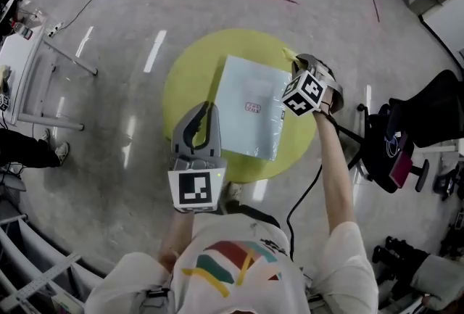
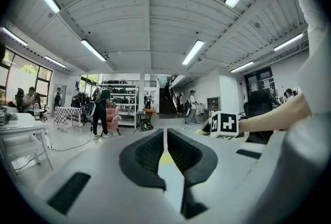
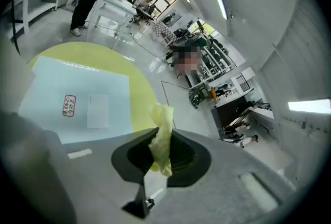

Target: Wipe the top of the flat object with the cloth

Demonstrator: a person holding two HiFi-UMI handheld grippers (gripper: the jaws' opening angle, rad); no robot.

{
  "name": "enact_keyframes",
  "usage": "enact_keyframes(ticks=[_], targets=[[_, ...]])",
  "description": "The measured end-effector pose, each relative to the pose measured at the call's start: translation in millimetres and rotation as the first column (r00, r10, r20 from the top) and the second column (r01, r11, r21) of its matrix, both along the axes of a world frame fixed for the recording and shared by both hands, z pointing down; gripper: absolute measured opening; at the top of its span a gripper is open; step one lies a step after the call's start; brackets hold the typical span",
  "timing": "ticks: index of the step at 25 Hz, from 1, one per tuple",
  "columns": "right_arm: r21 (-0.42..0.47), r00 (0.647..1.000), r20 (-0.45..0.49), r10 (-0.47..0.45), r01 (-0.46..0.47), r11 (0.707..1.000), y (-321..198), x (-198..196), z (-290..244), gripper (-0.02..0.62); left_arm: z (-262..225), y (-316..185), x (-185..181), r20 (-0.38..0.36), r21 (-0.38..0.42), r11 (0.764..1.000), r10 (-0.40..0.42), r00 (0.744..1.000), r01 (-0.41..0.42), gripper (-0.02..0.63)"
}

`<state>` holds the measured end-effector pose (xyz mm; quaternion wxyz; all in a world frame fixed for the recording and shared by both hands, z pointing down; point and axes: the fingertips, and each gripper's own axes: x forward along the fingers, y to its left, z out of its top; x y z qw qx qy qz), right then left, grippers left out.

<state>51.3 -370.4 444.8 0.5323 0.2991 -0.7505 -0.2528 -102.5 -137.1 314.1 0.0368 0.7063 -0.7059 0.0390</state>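
A flat pale blue packet (image 1: 249, 109) with a small red label lies on a round yellow table (image 1: 185, 84); it also shows in the right gripper view (image 3: 77, 96). My right gripper (image 1: 303, 62) hovers at the packet's right far corner, shut on a yellow cloth (image 3: 163, 135) that sticks up between its jaws; a tip of the cloth (image 1: 290, 54) shows in the head view. My left gripper (image 1: 204, 111) is shut and empty near the packet's left edge. Its own view points level across the room (image 2: 165, 148).
A black office chair (image 1: 424, 124) stands to the right of the table, and a black cable (image 1: 301, 196) runs down by my right arm. A white desk (image 1: 29, 66) stands at the left. People (image 2: 101, 112) and shelves are far across the room.
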Motion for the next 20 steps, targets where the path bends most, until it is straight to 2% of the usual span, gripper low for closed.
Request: enact_keyframes(ticks=[6,10,20], targets=[[-0.065,0.993,-0.12,0.008,-0.016,0.998,-18.2,-3.4,48.5,0.026,33.7,2.0,-7.9,0.01,-0.061,0.998,-0.007,1.0,0.008,0.017],[-0.127,0.986,-0.166,-0.009,-0.012,0.992,-15.3,-5.5,79.6,0.026,54.7,6.4,-10.8,0.026,-0.104,0.995,-0.003,1.0,0.006,0.017],[-0.243,0.963,-0.266,-0.05,-0.017,0.97,0.2,-2.7,136.6,0.026,56.0,9.7,-33.9,0.027,-0.117,0.992,-0.053,0.998,0.055,0.017]])
